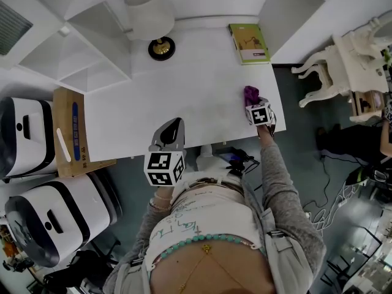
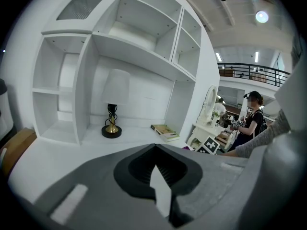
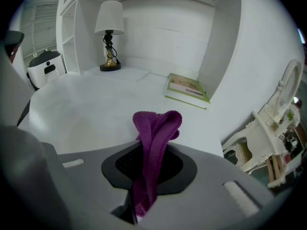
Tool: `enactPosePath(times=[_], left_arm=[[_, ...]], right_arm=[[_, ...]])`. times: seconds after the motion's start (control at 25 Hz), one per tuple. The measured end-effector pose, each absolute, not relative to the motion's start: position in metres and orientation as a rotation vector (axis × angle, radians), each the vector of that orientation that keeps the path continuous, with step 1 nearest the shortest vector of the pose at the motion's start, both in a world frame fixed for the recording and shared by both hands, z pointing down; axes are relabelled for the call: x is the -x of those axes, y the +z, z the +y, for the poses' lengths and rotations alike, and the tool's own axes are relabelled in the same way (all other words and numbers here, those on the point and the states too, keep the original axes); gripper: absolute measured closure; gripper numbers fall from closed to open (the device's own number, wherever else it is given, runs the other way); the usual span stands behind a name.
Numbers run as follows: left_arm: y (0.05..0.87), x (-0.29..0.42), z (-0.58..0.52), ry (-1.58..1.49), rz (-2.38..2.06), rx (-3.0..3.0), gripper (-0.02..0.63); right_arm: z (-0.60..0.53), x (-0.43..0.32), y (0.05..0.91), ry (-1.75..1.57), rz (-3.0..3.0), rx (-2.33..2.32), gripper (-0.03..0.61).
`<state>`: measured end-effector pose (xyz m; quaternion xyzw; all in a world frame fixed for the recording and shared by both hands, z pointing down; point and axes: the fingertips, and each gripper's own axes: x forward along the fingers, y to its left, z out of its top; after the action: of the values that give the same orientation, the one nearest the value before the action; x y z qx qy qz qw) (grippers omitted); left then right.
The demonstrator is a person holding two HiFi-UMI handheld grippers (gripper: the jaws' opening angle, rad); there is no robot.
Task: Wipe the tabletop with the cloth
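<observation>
A purple cloth [image 1: 250, 93] hangs bunched in my right gripper [image 1: 255, 101], which is shut on it near the right edge of the white tabletop [image 1: 184, 97]. In the right gripper view the cloth [image 3: 154, 138] sticks up out of the gripper [image 3: 145, 178] in a folded wad, a little above the table [image 3: 86, 109]. My left gripper [image 1: 173, 129] hovers at the table's front edge, its jaws together and holding nothing. In the left gripper view, that gripper [image 2: 160, 186] points across the table toward the shelves.
A lamp [image 1: 160, 46] and a green book [image 1: 248, 43] stand at the back of the table. A cardboard box [image 1: 70, 133] and white appliances [image 1: 27, 136] are to the left. To the right is a white chair [image 1: 334, 72]. A person [image 2: 252, 116] stands beyond the right side.
</observation>
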<state>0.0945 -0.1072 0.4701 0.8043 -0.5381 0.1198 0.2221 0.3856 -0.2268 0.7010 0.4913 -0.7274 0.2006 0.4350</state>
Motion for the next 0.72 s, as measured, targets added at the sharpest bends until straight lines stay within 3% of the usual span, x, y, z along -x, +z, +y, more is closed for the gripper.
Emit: enactPosePath(times=[0.72], left_arm=[[0.466,-0.066,-0.102,0.322,-1.529,-2.194,0.614]], right_arm=[[-0.219,-0.323,0.704,0.505,-1.890,-1.126,0.500]])
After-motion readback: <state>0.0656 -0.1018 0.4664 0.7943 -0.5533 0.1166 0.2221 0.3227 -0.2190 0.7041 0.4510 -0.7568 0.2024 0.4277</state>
